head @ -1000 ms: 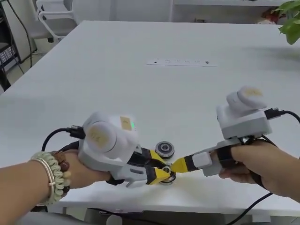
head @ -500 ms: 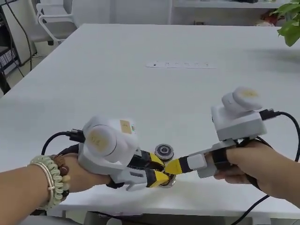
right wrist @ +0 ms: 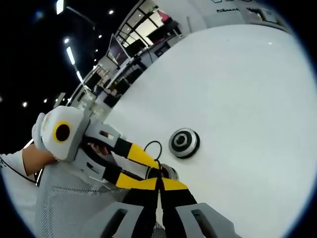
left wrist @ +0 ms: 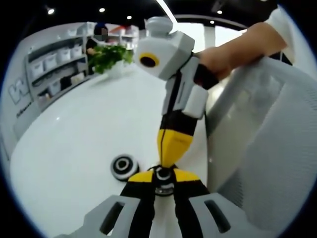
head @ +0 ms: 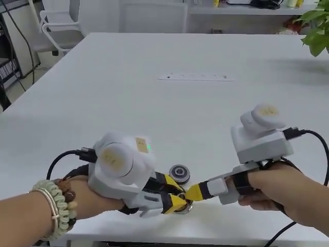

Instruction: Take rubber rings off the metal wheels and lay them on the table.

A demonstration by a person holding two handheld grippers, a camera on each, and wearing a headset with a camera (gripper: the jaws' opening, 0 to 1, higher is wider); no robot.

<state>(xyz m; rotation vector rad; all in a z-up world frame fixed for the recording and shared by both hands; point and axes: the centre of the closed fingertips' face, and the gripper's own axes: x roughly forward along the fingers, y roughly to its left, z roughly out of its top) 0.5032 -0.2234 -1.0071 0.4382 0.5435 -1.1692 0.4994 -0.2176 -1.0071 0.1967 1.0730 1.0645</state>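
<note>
A small metal wheel (head: pixel 183 206) is held at the table's near edge, and my left gripper (head: pixel 177 196) is shut on it; the wheel (left wrist: pixel 163 177) sits between the yellow jaw tips. My right gripper (head: pixel 191 194) meets it from the right, shut on a thin black rubber ring (right wrist: pixel 151 148) that loops up off this wheel (right wrist: pixel 169 172). The right gripper (left wrist: pixel 172 148) comes down onto the wheel from above in the left gripper view. A second wheel (head: pixel 179 173) with a dark ring around it lies flat on the table just behind; it shows as wheel (left wrist: pixel 124 167) and wheel (right wrist: pixel 184 143).
The white table (head: pixel 169 103) stretches far back with a flush socket strip (head: pixel 196 77) in its middle. A plant (head: pixel 314 25) stands at the far right and a chair (head: pixel 56 28) at the far left. Cables trail from both grippers.
The head camera has tilted, so the whole scene sits lower. Both grippers stay joined at the held wheel; the second wheel has not moved.
</note>
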